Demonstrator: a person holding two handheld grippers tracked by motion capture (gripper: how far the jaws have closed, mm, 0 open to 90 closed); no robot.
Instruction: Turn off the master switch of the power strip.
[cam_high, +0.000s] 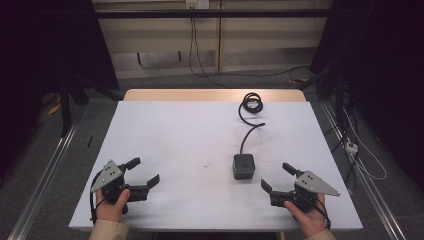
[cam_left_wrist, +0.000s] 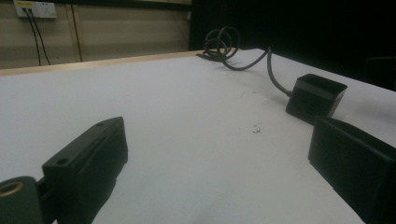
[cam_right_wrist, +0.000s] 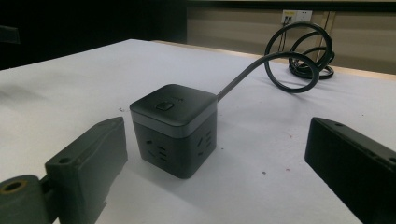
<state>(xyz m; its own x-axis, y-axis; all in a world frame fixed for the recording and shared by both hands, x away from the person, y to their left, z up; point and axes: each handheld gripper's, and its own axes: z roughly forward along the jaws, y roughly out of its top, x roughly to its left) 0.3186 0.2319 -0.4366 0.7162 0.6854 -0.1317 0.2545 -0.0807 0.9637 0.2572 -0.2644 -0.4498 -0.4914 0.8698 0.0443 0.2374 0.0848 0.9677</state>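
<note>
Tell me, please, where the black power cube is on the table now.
In the high view the power cube stands on the white table, right of centre, a little ahead of the open right gripper; its cable runs to a coil near the far edge.

bare table (cam_high: 175, 130) left; socket cube (cam_high: 244, 166), probably its cord (cam_high: 250, 131), block right.

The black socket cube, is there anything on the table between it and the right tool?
Nothing visible. The right tool rests open on the white table just beside the socket cube, with only bare surface between them. The cube's cord runs away toward the far edge, not into the gap.
</note>
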